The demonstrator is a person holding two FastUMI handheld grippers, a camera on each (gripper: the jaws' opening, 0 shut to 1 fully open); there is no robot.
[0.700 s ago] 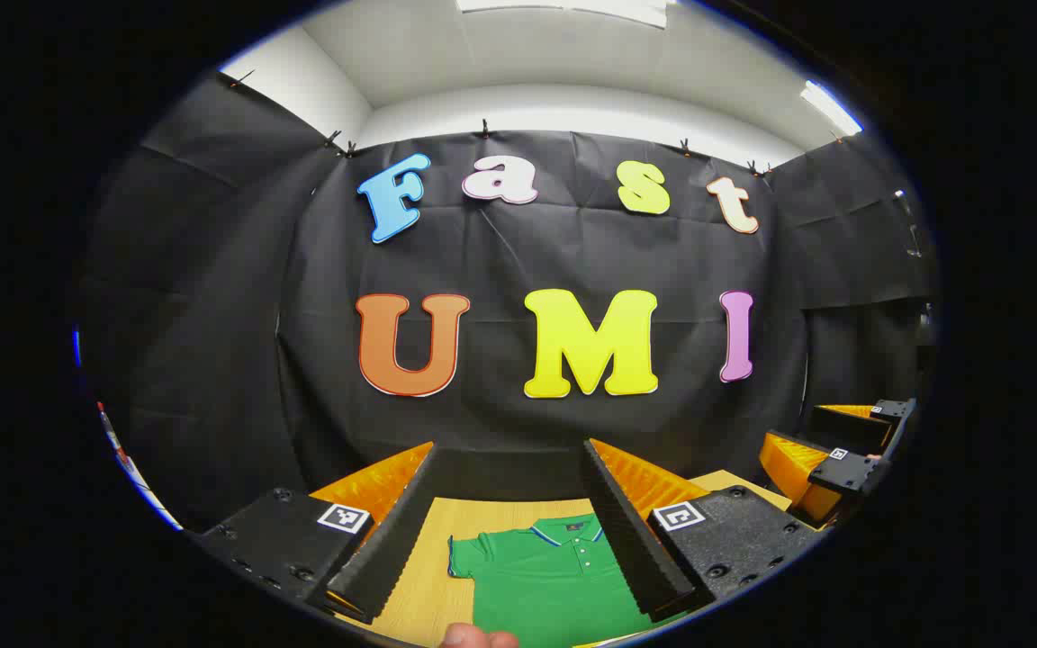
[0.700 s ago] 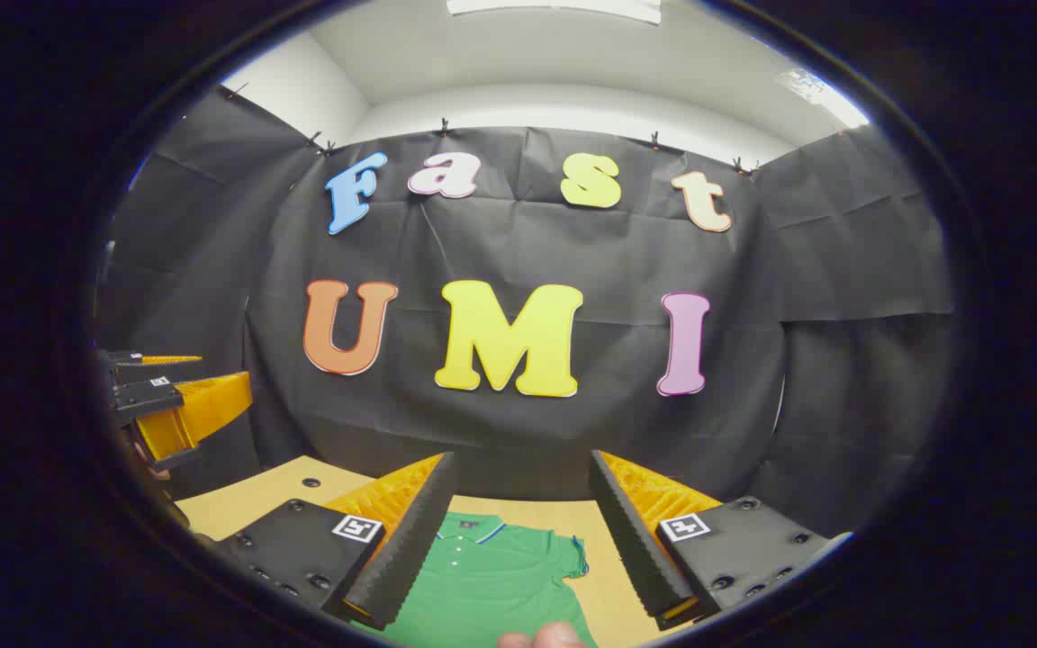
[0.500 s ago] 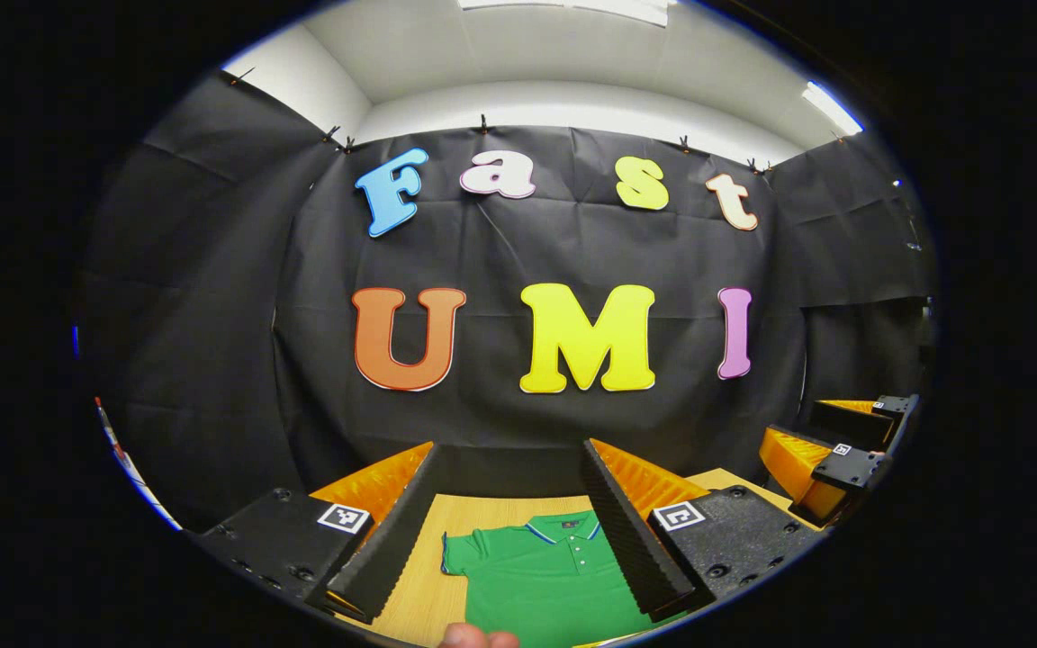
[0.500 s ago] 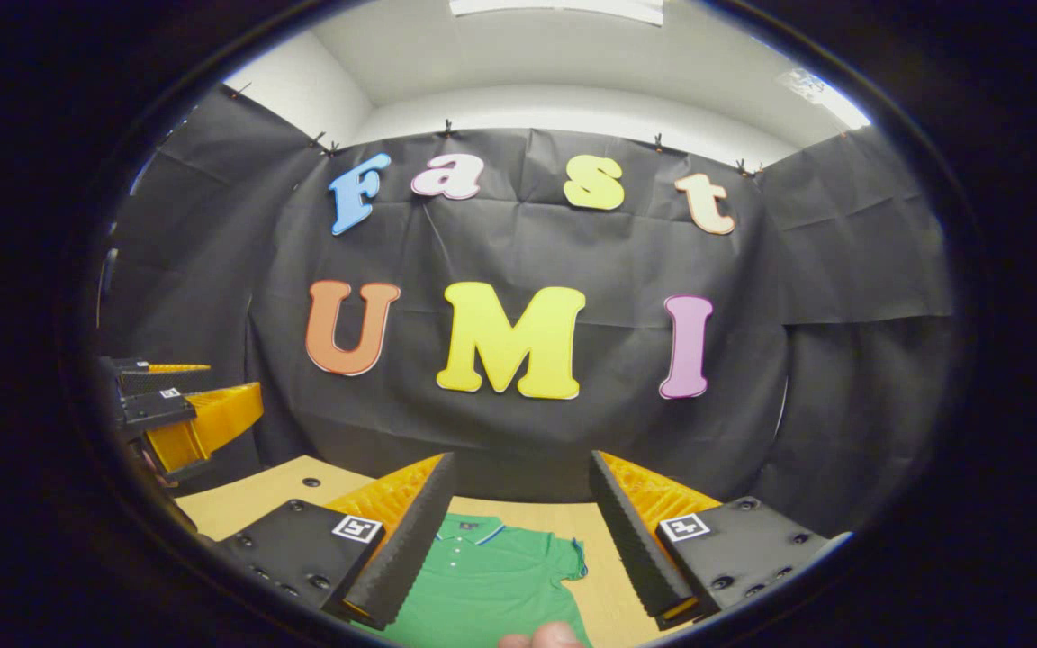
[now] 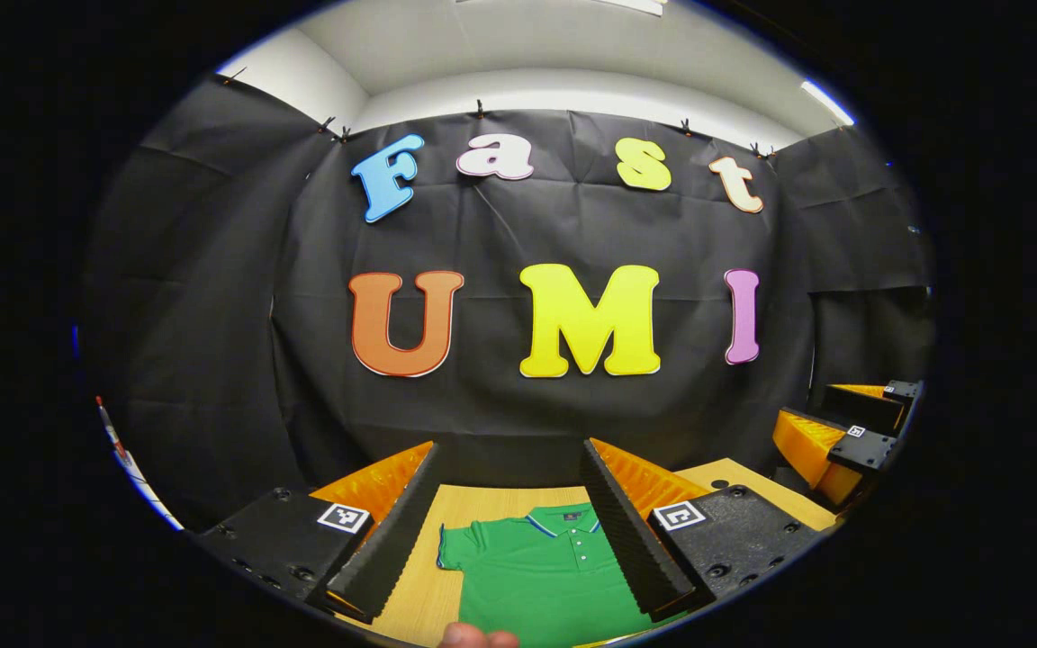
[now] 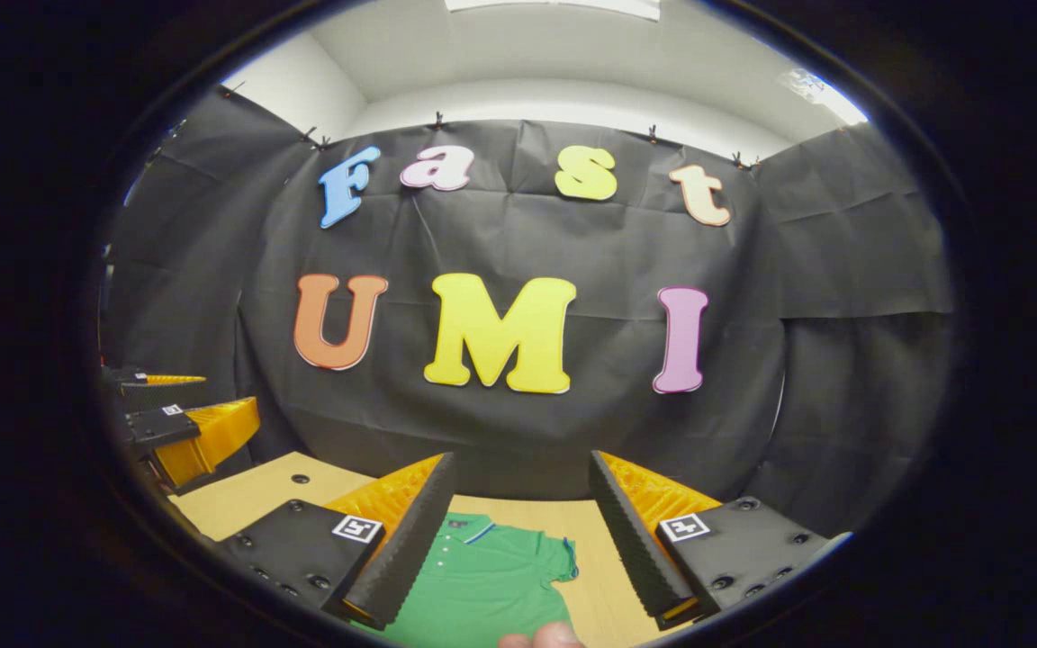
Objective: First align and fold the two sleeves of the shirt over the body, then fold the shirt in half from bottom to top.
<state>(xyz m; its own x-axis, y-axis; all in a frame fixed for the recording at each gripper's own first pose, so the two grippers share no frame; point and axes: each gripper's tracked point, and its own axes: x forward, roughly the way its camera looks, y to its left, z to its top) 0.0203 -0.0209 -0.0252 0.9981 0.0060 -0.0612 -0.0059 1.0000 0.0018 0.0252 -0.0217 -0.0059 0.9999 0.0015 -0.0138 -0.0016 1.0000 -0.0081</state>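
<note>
A green polo shirt (image 5: 541, 576) lies flat on the wooden table (image 5: 410, 594), collar toward the far wall. In the left gripper view its left sleeve spreads out between my fingers. My left gripper (image 5: 509, 459) hangs open above the table, well off the cloth. The right gripper view has the same shirt (image 6: 482, 585) with its other sleeve pointing right. Open too, my right gripper (image 6: 523, 468) stays high over the shirt. The left gripper (image 6: 185, 423) appears at the left edge of the right gripper view, and the right gripper (image 5: 834, 441) at the right edge of the left gripper view.
The black cloth wall stands just behind the table's (image 6: 239, 504) far edge. A fingertip (image 5: 478, 637) pokes in at the bottom of the left gripper view, and another fingertip (image 6: 541, 636) at the bottom of the right gripper view.
Both grippers have tipped slightly downward, so a little more of the shirt and table comes into view. Both stay open, and the shirt has not moved.
</note>
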